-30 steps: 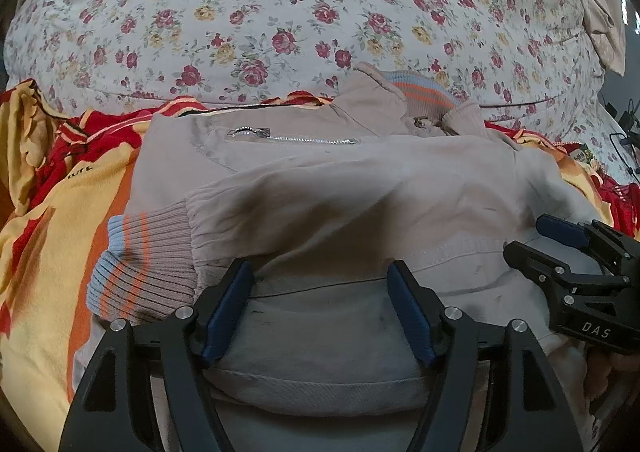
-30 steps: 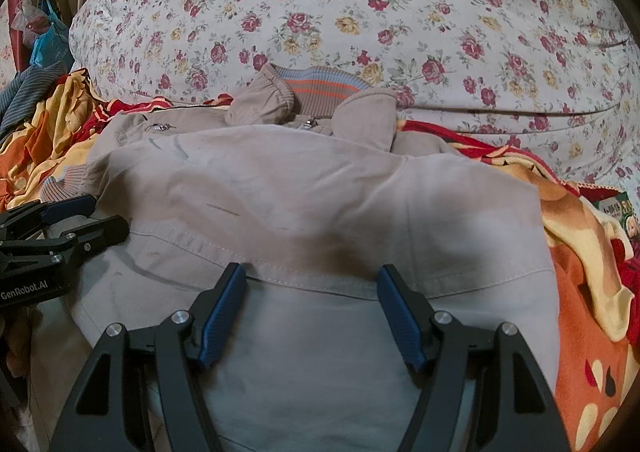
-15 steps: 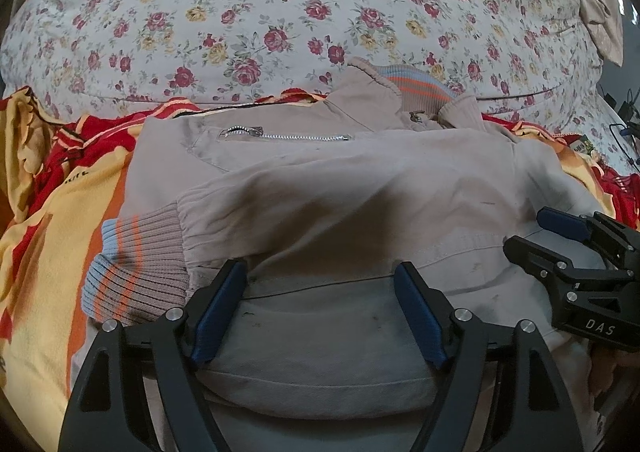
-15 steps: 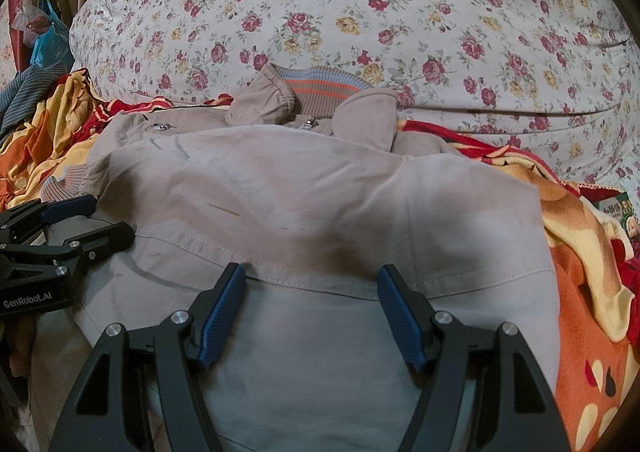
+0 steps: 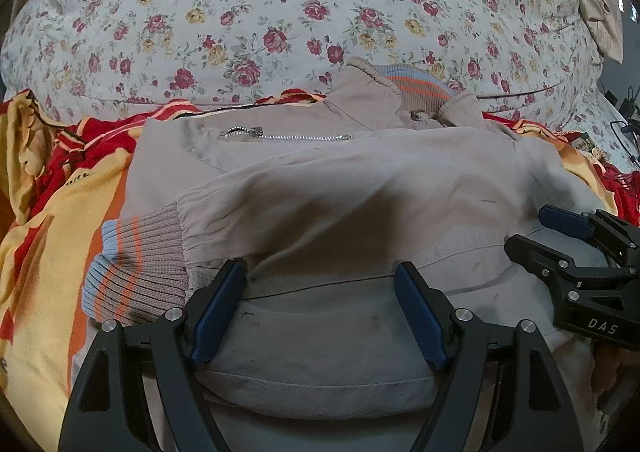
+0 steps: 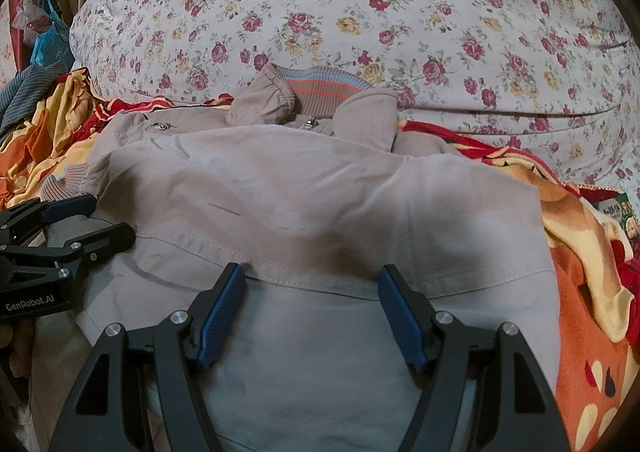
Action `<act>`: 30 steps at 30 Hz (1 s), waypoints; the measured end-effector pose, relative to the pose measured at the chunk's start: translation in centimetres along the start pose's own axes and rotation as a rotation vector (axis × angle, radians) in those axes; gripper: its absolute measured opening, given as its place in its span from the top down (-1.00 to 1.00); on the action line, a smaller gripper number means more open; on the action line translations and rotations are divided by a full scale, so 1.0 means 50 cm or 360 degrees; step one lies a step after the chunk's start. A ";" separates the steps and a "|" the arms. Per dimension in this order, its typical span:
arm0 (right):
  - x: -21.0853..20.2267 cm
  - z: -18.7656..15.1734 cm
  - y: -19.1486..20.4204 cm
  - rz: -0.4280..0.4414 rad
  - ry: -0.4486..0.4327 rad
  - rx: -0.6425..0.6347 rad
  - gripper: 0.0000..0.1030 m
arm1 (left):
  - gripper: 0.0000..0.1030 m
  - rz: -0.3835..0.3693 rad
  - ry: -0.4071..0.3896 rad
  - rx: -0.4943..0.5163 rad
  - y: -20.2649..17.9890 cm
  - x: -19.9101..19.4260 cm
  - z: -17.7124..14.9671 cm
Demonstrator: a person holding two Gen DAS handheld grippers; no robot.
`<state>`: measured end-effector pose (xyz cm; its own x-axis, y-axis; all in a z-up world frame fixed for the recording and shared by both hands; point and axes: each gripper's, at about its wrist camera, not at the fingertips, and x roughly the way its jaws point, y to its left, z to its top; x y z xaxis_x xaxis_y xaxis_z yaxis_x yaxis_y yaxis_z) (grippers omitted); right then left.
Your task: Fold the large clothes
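Left wrist: one jacket (image 5: 340,203), two cuffs.

Matt beige cotton jacket (image 5: 360,203) with ribbed knit cuff (image 5: 136,268) and shiny metal zip (image 5: 288,136); floral cloth bedding (image 5: 280,11); matt black plastic hand-held gripper (image 5: 320,316).

Two claw-mounted views, angled down, close over one jacket (image 5: 360,203), side by side

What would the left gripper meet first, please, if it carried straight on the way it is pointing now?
Most likely the beige jacket. The left gripper is open and angled down at the folded cloth just ahead, near the stitched seam. Whether it already touches the cloth is unclear.
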<state>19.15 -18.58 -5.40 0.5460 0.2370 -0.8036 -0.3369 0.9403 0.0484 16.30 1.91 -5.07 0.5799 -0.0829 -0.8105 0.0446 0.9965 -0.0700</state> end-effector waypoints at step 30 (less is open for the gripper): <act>-0.001 -0.001 -0.001 -0.0001 0.0001 0.0000 -0.41 | -0.37 -0.0001 0.0007 0.0013 -0.007 0.002 0.000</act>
<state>19.09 -18.64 -5.39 0.5458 0.2366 -0.8038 -0.3366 0.9404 0.0482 16.32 1.57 -5.12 0.5764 -0.0834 -0.8129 0.0514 0.9965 -0.0658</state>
